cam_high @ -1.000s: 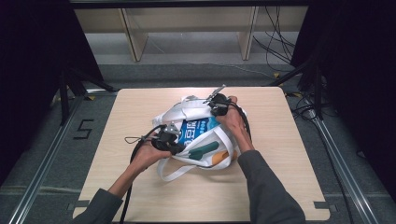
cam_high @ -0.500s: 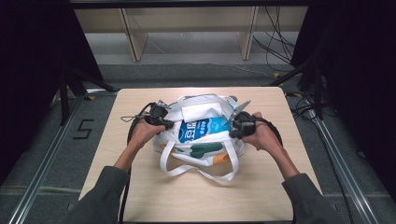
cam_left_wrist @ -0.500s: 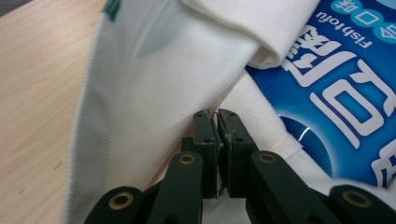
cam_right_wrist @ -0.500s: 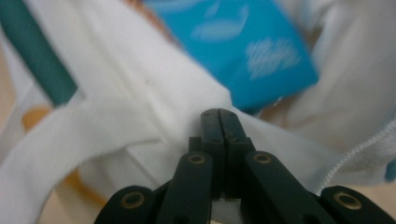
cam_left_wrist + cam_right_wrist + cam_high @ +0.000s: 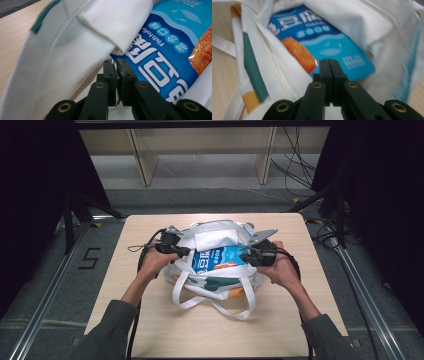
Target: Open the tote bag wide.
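Counter (image 5: 150,320) of pale wood, seen from the high view, with grey floor (image 5: 45,285) around and pale shelf legs (image 5: 142,165) behind. White cloth bag (image 5: 210,237) in the middle, mouth pulled wide, loops hanging toward the near edge. Blue snack pack (image 5: 220,256) inside. Left tool (image 5: 187,251) and right tool (image 5: 243,256) at the two sides of the mouth.

Left tool view: jaws pinched on the bag's thin edge, white fold partly over the blue pack (image 5: 162,50).

Right tool view: jaws closed at the bag's rim, whether on the cloth hard to tell, blue pack (image 5: 332,47) just past them, green and orange stripe (image 5: 252,72) at the side.
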{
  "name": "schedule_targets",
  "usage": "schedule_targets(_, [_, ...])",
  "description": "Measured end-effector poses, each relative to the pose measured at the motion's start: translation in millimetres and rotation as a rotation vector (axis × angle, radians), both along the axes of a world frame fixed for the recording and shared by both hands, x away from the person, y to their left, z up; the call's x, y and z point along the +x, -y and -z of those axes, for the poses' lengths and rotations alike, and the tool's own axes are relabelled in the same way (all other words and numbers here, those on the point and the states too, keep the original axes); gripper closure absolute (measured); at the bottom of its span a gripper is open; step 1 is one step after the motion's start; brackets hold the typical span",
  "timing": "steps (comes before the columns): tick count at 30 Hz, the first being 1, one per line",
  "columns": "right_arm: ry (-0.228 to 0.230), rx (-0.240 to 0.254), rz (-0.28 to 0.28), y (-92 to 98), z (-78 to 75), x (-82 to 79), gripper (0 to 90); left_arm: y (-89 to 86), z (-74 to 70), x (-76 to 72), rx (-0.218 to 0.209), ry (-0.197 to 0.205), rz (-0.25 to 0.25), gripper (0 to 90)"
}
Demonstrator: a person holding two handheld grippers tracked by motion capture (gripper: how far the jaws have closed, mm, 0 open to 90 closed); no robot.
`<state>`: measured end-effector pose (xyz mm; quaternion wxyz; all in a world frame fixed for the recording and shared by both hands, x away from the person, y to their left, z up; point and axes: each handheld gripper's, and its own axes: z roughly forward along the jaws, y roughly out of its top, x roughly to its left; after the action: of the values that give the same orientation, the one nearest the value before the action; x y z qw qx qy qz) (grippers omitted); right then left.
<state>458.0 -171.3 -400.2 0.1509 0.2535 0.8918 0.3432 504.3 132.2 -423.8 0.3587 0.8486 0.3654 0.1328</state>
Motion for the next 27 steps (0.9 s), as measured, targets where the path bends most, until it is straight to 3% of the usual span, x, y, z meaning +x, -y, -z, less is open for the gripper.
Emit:
schedule_targets(2, [-0.025,-0.05,-0.045,-8.3,10.2,1.2,90.0,3.2,0.9,3.0,-0.001,-0.005,-0.005,85.0])
schedule_targets(3, [-0.052,-0.054,-0.037,-9.4,14.4,-1.4,90.0,3.6,1.7,5.2,0.004,-0.008,-0.004,85.2])
schedule_targets(4, [-0.066,-0.039,-0.064,-8.3,16.6,-3.3,90.0,4.0,3.4,7.1,0.018,-0.016,-0.008,85.4])
schedule_targets(7, [-0.167,-0.112,-0.107,-6.4,29.3,-19.3,90.0,8.2,9.0,11.9,0.04,-0.027,-0.015,86.2])
schedule_targets(9, [-0.162,-0.128,-0.118,-7.5,40.4,-29.2,90.0,11.1,10.0,13.5,0.062,-0.025,-0.008,87.0])
schedule_targets(11, [-0.164,-0.125,-0.115,-7.4,39.5,-30.5,90.0,10.4,14.1,17.3,0.046,-0.044,-0.018,87.4])
schedule_targets(13, [-0.154,-0.12,-0.107,-8.0,37.6,-30.6,90.0,9.4,15.0,17.8,0.042,-0.043,-0.034,87.6])
schedule_targets(14, [-0.114,-0.082,-0.089,-5.9,30.1,-29.8,90.0,8.5,13.3,16.8,0.051,-0.036,-0.033,86.8])
schedule_targets(15, [-0.114,-0.082,-0.089,-5.9,30.1,-29.8,90.0,7.9,11.5,15.1,0.045,-0.032,-0.033,86.8])
schedule_targets(16, [-0.085,-0.036,-0.077,-3.5,25.2,-28.5,90.0,5.9,8.1,13.5,0.014,-0.031,-0.022,86.2])
schedule_targets(17, [-0.024,0.04,-0.06,2.9,15.7,-23.9,90.0,5.0,5.9,12.7,0.009,-0.035,-0.019,85.8])
schedule_targets(18, [0.01,0.072,-0.044,6.1,11.4,-20.5,90.0,5.0,4.7,11.9,0.007,-0.027,-0.025,85.7])
schedule_targets(19, [0.036,0.091,-0.028,9.5,6.6,-16.6,90.0,4.6,3.6,11.6,0.01,-0.01,-0.028,85.6])
schedule_targets(20, [0.101,0.106,0.022,14.2,0.6,-10.4,90.0,3.8,2.9,11.6,0.008,-0.006,-0.032,85.3])
schedule_targets(21, [0.124,0.115,0.064,16.2,-1.4,-7.1,90.0,1.8,2.6,12.0,-0.001,0.011,-0.049,85.0])
schedule_targets(22, [0.176,0.105,0.095,21.7,-4.0,1.1,90.0,-1.9,1.9,12.6,-0.009,0.018,-0.064,85.0])
schedule_targets(24, [0.162,0.113,0.153,31.2,-3.8,13.9,90.0,-12.1,1.2,14.2,-0.016,0.031,-0.094,84.6])
schedule_targets(25, [0.167,0.106,0.17,33.9,1.4,20.4,90.0,-16.9,1.9,15.1,0.0,0.036,-0.106,84.8])
schedule_targets(27, [0.115,0.05,0.202,37.6,14.2,29.1,90.0,-23.0,7.4,16.3,0.04,0.046,-0.127,85.5])
